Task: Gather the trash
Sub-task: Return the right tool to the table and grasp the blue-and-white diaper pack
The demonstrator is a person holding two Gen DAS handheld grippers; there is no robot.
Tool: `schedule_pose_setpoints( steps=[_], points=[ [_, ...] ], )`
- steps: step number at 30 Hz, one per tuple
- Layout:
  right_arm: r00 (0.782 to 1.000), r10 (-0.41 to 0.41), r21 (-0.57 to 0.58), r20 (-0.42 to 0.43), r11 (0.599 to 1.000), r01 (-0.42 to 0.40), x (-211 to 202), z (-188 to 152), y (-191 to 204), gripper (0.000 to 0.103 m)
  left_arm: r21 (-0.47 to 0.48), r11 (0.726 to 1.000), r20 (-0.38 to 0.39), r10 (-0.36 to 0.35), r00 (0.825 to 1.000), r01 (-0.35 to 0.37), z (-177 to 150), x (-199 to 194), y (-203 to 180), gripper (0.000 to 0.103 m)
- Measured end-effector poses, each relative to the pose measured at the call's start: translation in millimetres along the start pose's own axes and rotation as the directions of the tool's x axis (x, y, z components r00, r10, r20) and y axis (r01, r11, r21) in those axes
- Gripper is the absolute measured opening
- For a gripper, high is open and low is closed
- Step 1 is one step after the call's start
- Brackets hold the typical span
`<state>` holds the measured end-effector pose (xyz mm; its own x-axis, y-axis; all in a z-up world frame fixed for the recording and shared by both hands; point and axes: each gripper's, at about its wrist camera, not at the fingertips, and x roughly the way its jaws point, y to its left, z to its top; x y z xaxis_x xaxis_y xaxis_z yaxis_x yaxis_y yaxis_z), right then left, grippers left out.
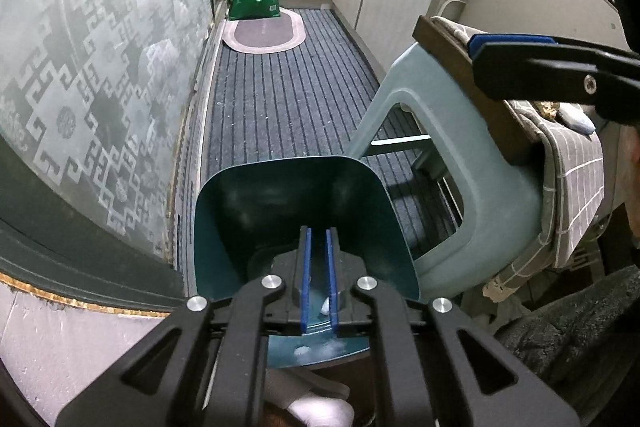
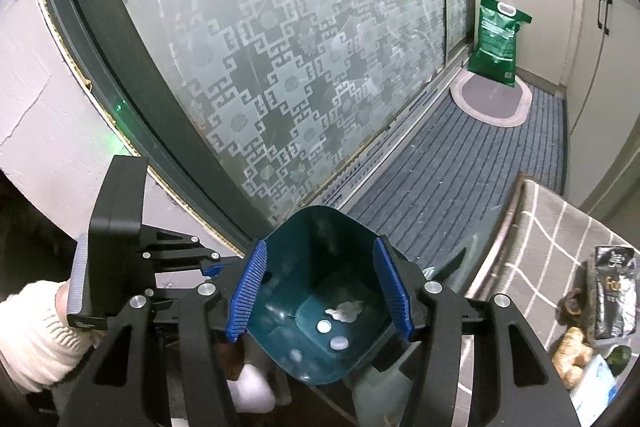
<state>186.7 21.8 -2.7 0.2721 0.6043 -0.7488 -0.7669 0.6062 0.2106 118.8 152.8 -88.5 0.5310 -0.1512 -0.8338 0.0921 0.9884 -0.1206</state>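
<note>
Trash bin (image 2: 320, 291) pinched at rim by left gripper (image 1: 319, 279); right gripper (image 2: 320, 293) spread, stool (image 1: 460, 163) beside, prob. touching.

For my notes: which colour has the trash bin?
Dark teal trash bin, clearest in the right wrist view.

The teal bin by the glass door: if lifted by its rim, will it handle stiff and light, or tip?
The teal bin looks like thin, fairly stiff plastic. It is probably light, holding only white scraps. It tapers toward the base, so a one-sided rim grip could tilt it.
</note>
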Motion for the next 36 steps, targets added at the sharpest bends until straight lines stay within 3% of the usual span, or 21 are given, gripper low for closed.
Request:
schedule_pose_setpoints(
  steps=[7,14,22,27,32,36],
  points=[
    [0.999,-0.027,0.03,0.034,0.999,0.026,-21.0,-5.1,-18.8,0.056,-0.002,1.0,0.048,0.0,0.999,0.0,10.4,-9.9,-10.8,0.018],
    [0.994,-0.074,0.07,0.077,0.995,0.069,-52.2,-17.5,-47.6,0.058,0.011,0.998,0.158,-0.056,0.986,0.055,33.3,-34.5,-39.9,0.034],
    [0.978,-0.15,0.147,0.146,0.981,0.128,-98.2,-37.8,-87.1,0.071,0.079,0.991,0.213,-0.12,0.97,0.105,50.2,-46.3,-84.7,0.044],
    [0.969,-0.196,0.173,0.147,0.97,0.17,-109.7,-51.2,-102.6,0.077,0.107,0.987,0.218,-0.14,0.966,0.119,58.3,-42.4,-106.1,0.049],
    [0.944,-0.297,0.234,0.142,0.937,0.259,-117.8,-71.0,-116.5,0.088,0.117,0.987,0.223,-0.136,0.965,0.112,65.1,-36.4,-119.0,0.055],
    [0.921,-0.369,0.28,0.124,0.903,0.325,-116.2,-89.3,-118.8,0.09,0.112,0.987,0.219,-0.134,0.966,0.111,66.6,-33.5,-120.9,0.056]
  ],
)
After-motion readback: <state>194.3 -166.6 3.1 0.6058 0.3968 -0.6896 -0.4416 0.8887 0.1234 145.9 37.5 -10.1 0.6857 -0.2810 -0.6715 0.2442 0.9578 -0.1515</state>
